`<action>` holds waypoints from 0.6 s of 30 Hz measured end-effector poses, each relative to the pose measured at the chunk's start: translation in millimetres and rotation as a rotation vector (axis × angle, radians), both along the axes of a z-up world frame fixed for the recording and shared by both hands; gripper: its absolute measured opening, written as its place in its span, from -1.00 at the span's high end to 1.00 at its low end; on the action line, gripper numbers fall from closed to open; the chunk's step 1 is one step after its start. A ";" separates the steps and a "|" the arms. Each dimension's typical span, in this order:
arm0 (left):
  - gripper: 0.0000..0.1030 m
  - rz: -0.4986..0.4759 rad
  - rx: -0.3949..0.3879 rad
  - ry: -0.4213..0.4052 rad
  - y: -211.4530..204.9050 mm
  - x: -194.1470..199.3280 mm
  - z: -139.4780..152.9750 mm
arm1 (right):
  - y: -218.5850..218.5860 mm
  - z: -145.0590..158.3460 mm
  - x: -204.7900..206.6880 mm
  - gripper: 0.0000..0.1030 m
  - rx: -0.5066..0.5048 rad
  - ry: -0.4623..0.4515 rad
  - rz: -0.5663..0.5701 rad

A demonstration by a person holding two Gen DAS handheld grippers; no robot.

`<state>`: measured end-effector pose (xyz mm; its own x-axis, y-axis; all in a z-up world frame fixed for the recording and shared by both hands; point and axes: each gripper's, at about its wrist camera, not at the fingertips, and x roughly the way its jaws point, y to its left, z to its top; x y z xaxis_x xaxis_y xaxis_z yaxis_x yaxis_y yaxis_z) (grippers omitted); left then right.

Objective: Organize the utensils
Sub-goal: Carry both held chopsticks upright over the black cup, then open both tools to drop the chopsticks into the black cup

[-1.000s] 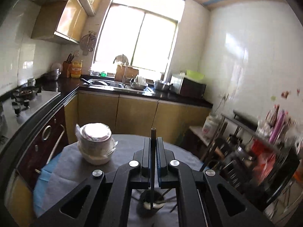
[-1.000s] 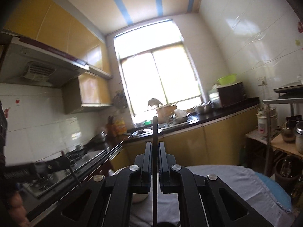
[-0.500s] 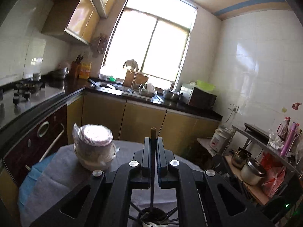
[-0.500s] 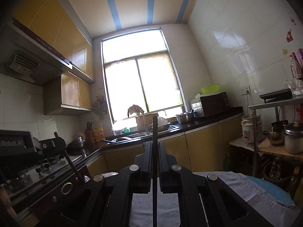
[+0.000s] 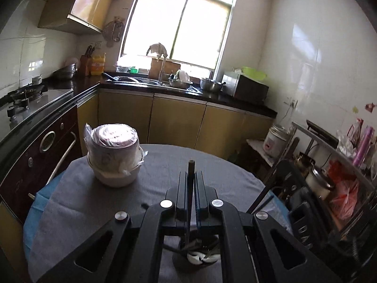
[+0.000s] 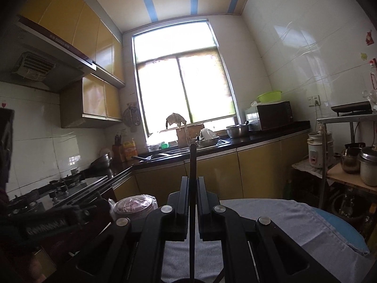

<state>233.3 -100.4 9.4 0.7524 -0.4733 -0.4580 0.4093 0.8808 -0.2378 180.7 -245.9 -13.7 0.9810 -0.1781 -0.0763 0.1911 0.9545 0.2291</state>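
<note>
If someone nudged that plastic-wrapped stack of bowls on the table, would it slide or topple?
The stack of bowls would probably slide little: it sits on a cloth-covered table. It looks tall for its base, so a high push might tip it. The loose plastic wrap would likely feel slippery.

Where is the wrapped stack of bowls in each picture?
Left wrist view: bowls sit left of centre, on the grey cloth.
Right wrist view: bowls peek out low, left of centre, only the top showing.
Shared landmark: the window.
</note>
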 end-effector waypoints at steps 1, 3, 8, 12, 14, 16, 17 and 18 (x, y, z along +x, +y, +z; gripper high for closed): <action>0.90 -0.003 0.008 0.001 -0.1 -1.9 -0.4 | -1.4 0.1 -2.9 0.88 0.004 -0.001 0.002; 0.90 -0.012 0.023 0.014 -1.1 -3.3 -1.2 | -4.3 0.6 -7.2 0.88 0.008 -0.008 -0.011; 0.90 -0.017 0.036 0.034 1.1 -9.3 -4.0 | -11.3 1.9 -14.2 0.88 0.032 -0.033 -0.052; 0.90 -0.019 0.039 0.028 0.4 -13.5 -4.1 | -11.5 12.0 -11.0 0.88 0.039 -0.075 -0.099; 0.90 -0.020 0.045 0.025 0.4 -14.6 -4.8 | -2.9 10.6 -3.4 0.88 -0.007 -0.074 -0.116; 0.89 -0.028 0.057 0.027 1.1 -16.2 -5.8 | 2.4 1.7 4.2 0.88 -0.009 -0.039 -0.094; 0.88 -0.030 0.061 0.031 2.3 -16.9 -6.2 | 5.2 -5.3 6.8 0.88 -0.008 -0.018 -0.086; 0.85 -0.035 0.063 0.038 4.9 -18.7 -6.2 | 5.8 -10.6 7.7 0.88 -0.007 0.000 -0.082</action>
